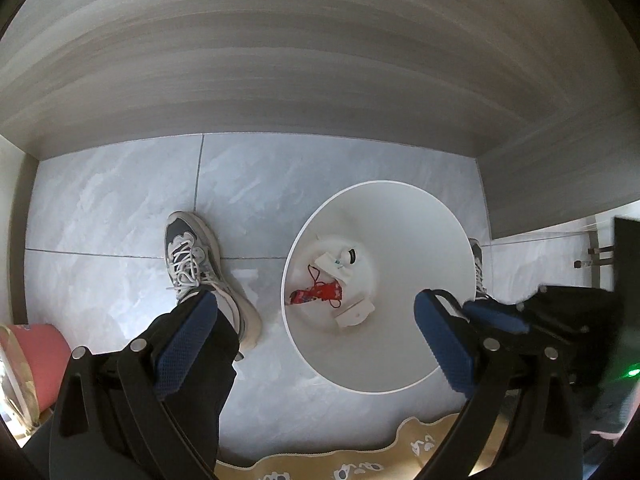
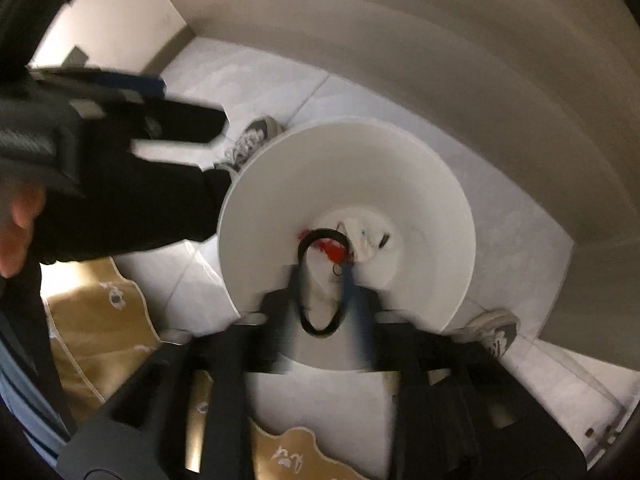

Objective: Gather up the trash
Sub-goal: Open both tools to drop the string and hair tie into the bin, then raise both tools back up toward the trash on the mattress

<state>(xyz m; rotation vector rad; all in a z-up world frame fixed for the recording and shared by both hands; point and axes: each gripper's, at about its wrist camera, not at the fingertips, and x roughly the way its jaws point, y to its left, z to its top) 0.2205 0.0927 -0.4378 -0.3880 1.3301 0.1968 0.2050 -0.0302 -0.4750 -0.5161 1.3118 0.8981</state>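
Note:
A white round bin (image 1: 420, 216) stands on the tiled floor, and both views look down into it. On its bottom lie a red wrapper (image 1: 316, 294) and white scraps (image 1: 340, 260). My left gripper (image 1: 313, 304) hangs open and empty above the bin's left rim. My right gripper (image 2: 323, 270) is over the bin's mouth, blurred. Its jaws stand apart with a black elastic loop (image 2: 320, 326) between the fingers. Whether the pads touch the loop is unclear. The right gripper (image 1: 500, 316) also shows at the bin's right edge in the left wrist view.
A person's grey and white shoes (image 1: 196, 264) stand on either side of the bin (image 2: 348, 160). A grey wood-grain panel (image 1: 304, 60) closes off the far side. A beige patterned mat (image 2: 104, 312) lies on the near floor. A pink object (image 1: 40, 356) sits at the lower left.

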